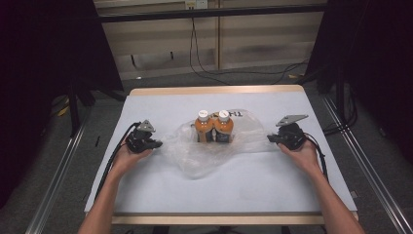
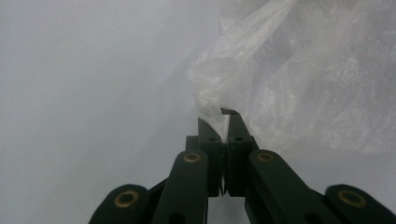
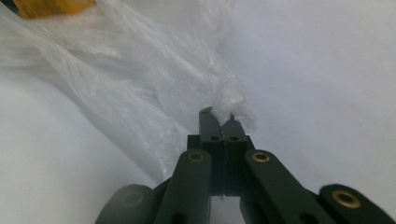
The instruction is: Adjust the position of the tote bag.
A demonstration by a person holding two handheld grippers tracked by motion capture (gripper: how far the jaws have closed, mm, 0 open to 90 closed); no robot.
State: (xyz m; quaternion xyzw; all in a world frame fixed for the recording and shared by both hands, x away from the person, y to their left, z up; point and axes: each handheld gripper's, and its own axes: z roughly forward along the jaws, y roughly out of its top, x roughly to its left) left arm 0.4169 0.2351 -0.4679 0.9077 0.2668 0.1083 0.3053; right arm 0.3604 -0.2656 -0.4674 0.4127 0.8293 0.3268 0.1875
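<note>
A clear plastic bag [image 1: 204,151] lies crumpled on the white table top [image 1: 234,190], spread around two orange bottles [image 1: 214,127] with white caps that stand upright side by side. My left gripper [image 1: 157,144] sits at the bag's left edge, shut on a bunched handle of the bag [image 2: 210,100]. At the bag's right edge my right gripper [image 1: 271,139] is shut on the other handle [image 3: 229,105]. In the right gripper view an orange bottle [image 3: 51,7] shows at the top left corner through the film.
The table's wooden front edge [image 1: 219,219] runs between the person's forearms. Metal rails [image 1: 370,170] flank the table on both sides. Cables [image 1: 209,73] lie on the floor beyond the far edge, under dark curtains.
</note>
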